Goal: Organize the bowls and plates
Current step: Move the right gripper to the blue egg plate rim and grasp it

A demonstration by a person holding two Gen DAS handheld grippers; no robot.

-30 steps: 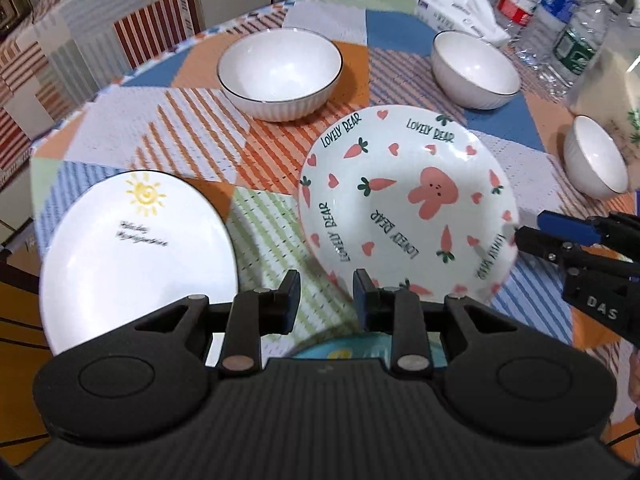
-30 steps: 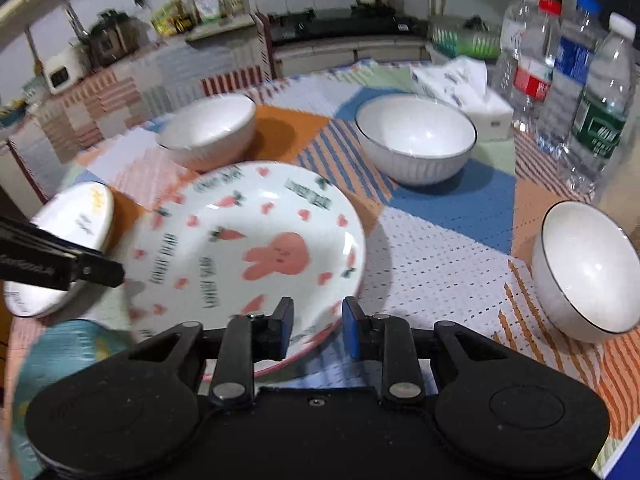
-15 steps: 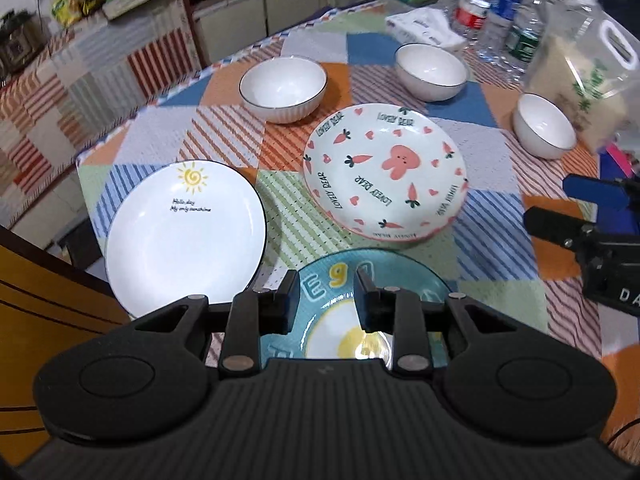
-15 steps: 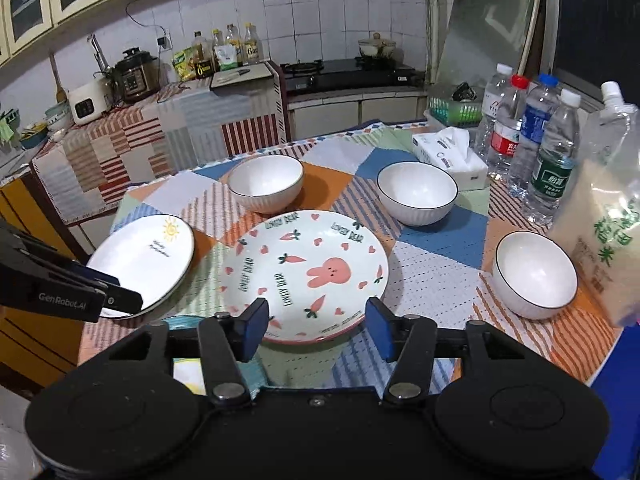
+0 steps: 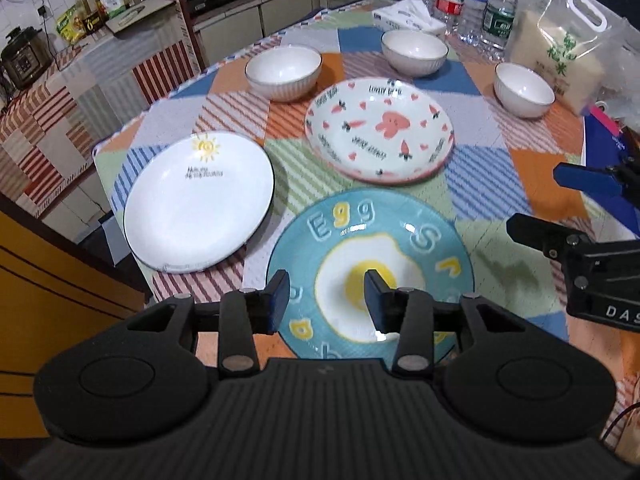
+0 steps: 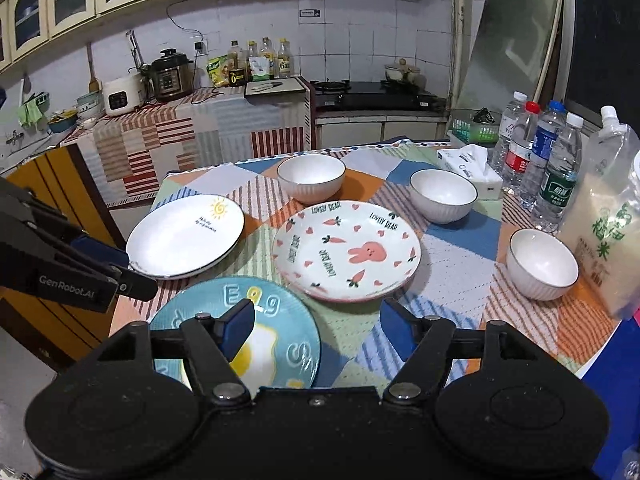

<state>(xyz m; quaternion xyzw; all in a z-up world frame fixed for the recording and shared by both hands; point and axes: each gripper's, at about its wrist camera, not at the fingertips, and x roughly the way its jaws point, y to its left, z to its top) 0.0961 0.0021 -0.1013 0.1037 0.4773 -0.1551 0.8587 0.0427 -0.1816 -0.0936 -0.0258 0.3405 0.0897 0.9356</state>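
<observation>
Three plates lie on the patchwork tablecloth: a white sun plate (image 5: 200, 204) (image 6: 186, 236) at the left, a carrot-and-rabbit plate (image 5: 380, 130) (image 6: 346, 250) in the middle, and a blue egg plate (image 5: 370, 276) (image 6: 240, 344) nearest me. Three white bowls stand behind: one at the back left (image 5: 283, 72) (image 6: 311, 178), one at the back middle (image 5: 414, 52) (image 6: 443, 195), one at the right (image 5: 524, 89) (image 6: 542, 264). My left gripper (image 5: 326, 294) is open and empty above the egg plate. My right gripper (image 6: 318, 326) is open and empty above the table's front edge.
Water bottles (image 6: 536, 160), a tissue box (image 6: 472, 168) and a bag of rice (image 6: 608, 220) stand along the table's right and far side. A wooden cabinet (image 6: 52, 184) is at the left. A kitchen counter with appliances (image 6: 168, 76) runs behind.
Both grippers have pulled back and up from the rabbit plate, which now rests on the table. Both sets of jaws have opened wider. The egg plate has come into full view.
</observation>
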